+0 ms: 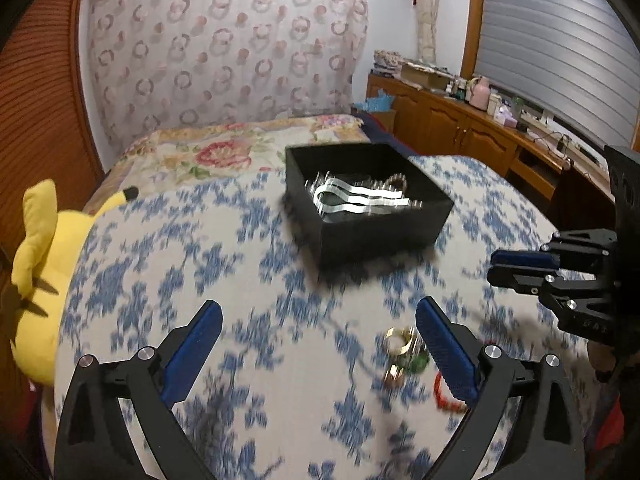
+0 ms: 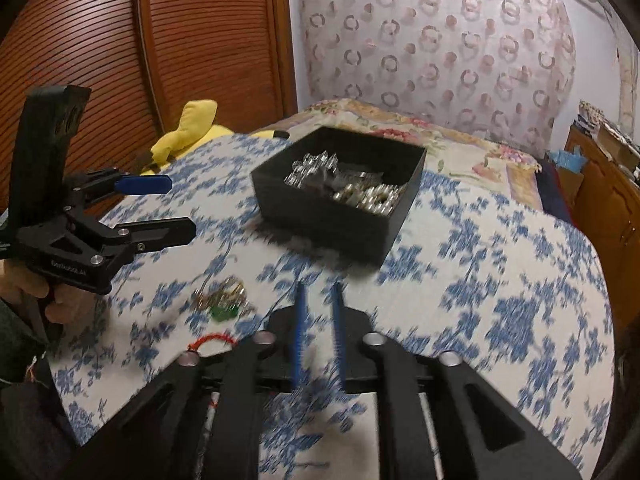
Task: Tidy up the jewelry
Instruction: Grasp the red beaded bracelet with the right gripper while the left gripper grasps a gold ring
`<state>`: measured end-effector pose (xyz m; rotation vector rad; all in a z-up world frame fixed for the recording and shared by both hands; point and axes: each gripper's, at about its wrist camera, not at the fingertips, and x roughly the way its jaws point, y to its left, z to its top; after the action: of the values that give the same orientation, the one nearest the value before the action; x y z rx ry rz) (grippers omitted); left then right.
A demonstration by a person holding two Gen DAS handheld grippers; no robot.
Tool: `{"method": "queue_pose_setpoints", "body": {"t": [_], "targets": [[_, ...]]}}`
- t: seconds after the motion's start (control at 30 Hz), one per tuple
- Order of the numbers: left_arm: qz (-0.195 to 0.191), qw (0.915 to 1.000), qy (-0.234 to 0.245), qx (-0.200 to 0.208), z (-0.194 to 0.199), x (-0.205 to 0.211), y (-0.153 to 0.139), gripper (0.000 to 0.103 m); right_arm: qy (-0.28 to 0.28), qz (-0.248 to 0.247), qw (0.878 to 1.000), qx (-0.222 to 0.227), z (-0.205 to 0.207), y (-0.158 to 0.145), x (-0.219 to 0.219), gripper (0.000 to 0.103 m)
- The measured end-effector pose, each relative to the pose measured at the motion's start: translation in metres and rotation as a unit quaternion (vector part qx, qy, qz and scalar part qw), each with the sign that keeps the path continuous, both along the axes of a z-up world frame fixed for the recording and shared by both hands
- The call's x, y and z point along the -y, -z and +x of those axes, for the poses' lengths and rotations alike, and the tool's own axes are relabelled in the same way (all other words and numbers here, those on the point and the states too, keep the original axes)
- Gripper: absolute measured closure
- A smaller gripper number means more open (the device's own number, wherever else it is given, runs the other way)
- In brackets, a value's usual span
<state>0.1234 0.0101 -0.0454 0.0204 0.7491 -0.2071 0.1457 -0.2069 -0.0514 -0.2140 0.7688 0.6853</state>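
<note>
A black open box (image 1: 384, 226) holding several silvery jewelry pieces (image 1: 360, 198) stands on the blue-flowered cloth; it also shows in the right wrist view (image 2: 328, 220). Loose gold rings (image 1: 400, 340), a green piece (image 1: 418, 364) and a red bracelet (image 1: 444, 398) lie near the front, by my left gripper's right finger. They show in the right wrist view as rings (image 2: 224, 294) and bracelet (image 2: 210, 340). My left gripper (image 1: 318, 312) is open and empty above the cloth. My right gripper (image 2: 318, 292) is nearly shut with a narrow gap and nothing between its fingers.
A yellow plush toy (image 1: 44, 264) lies at the left edge of the bed. A wooden cabinet (image 1: 472, 128) with bottles and clutter runs along the right wall. A ribbed wooden door (image 2: 120, 40) stands to the left.
</note>
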Motion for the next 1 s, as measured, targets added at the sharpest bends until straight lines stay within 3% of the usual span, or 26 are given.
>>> {"method": "queue_pose_setpoints", "body": {"t": [0.37,0.57,0.6,0.63,0.8,1.0], "targets": [[0.005,0.9993,0.000,-0.038,-0.030,-0.012,0.023,0.009,-0.058,-0.045,0.997,-0.025,-0.028,0.023,-0.023,0.079],[0.011,0.9986,0.016,-0.050,-0.034,-0.003,0.025,0.009,-0.057,-0.070,0.996,-0.022,-0.029,0.031,-0.024,0.079],[0.012,0.9985,0.017,-0.052,-0.033,-0.003,0.026,0.009,-0.056,-0.072,0.996,-0.018,-0.030,0.031,-0.023,0.085],[0.012,0.9983,0.019,-0.054,-0.032,-0.001,0.027,0.009,-0.057,-0.074,0.996,-0.015,-0.032,0.032,-0.022,0.099],[0.016,0.9970,0.033,-0.068,-0.027,0.006,0.034,0.009,-0.034,-0.078,0.996,-0.012,-0.036,0.031,-0.008,0.100],[0.052,0.9948,0.046,-0.074,-0.022,0.021,0.040,0.009,-0.009,-0.072,0.997,-0.010,-0.045,0.032,0.012,0.100]]}}
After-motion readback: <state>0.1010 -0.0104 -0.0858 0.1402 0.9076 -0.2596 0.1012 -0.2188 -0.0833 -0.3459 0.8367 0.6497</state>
